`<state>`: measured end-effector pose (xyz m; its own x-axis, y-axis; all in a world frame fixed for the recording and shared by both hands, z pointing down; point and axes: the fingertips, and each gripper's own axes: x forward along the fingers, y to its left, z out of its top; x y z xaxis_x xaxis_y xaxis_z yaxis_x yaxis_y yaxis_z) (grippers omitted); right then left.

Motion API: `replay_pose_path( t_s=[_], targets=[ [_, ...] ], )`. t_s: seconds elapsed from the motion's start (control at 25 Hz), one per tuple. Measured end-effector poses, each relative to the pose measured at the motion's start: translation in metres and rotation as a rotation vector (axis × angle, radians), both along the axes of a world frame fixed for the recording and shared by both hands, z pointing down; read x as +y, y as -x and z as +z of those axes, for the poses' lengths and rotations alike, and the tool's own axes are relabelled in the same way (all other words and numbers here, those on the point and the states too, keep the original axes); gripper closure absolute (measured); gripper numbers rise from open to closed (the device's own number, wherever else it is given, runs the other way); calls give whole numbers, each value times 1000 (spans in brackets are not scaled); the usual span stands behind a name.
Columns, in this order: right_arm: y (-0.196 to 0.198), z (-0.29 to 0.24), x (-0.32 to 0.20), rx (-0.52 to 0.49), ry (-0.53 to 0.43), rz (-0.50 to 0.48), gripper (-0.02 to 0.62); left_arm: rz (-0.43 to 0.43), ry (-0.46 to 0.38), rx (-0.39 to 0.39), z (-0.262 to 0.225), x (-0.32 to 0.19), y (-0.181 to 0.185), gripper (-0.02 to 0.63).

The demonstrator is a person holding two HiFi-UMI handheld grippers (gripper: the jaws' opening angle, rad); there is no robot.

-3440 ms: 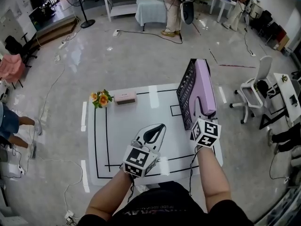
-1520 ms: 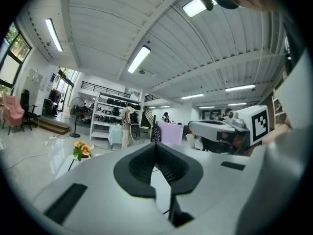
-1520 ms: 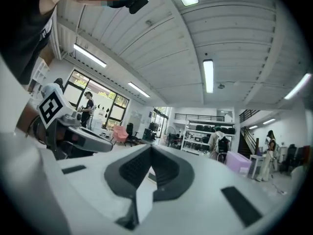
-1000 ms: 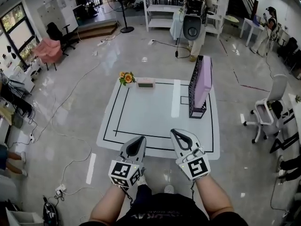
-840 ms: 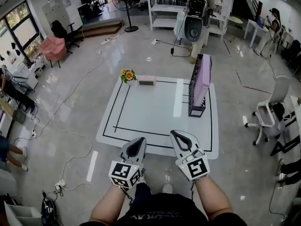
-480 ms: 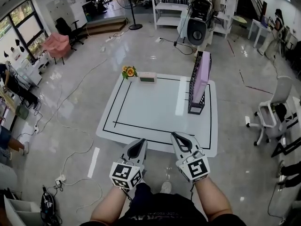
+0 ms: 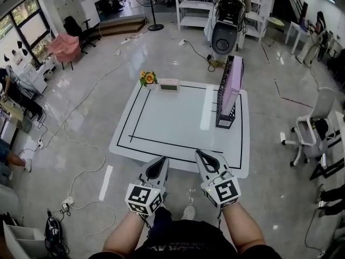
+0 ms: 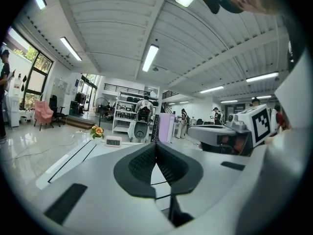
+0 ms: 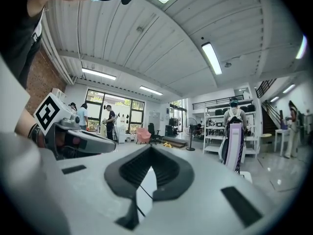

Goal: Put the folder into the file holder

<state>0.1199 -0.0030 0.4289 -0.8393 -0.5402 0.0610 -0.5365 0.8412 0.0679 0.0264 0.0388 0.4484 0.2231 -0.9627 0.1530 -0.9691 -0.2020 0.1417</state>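
The pink folder [image 7: 232, 88] stands upright inside the black mesh file holder [image 7: 223, 102] at the right side of the white table [image 7: 172, 128]. The folder [image 8: 166, 127] also shows small in the left gripper view, and the folder [image 9: 235, 143] in the right gripper view. My left gripper [image 7: 160, 161] is shut and empty, held just off the table's near edge. My right gripper [image 7: 200, 155] is shut and empty beside it, a little over that edge. Both are well away from the holder.
A small pot of orange flowers [image 7: 145, 79] and a white clock [image 7: 168, 84] sit at the table's far left. Black lines mark the tabletop. A person with a backpack [image 7: 225, 15] stands beyond the table, an office chair [image 7: 307, 131] to the right, cables [image 7: 81, 144] on the floor at left.
Since the oldest frame both grippers have drawn back from the holder to the table's near edge. Over the last second they hold steady while the head view drifts slightly.
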Motion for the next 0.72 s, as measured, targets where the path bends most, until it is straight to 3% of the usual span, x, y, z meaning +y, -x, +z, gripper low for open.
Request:
replay_pose_path(
  t_s=[0.72],
  targets=[
    [0, -9, 1, -13, -10, -7, 595, 2, -20, -28, -11, 4, -4, 603]
  ],
)
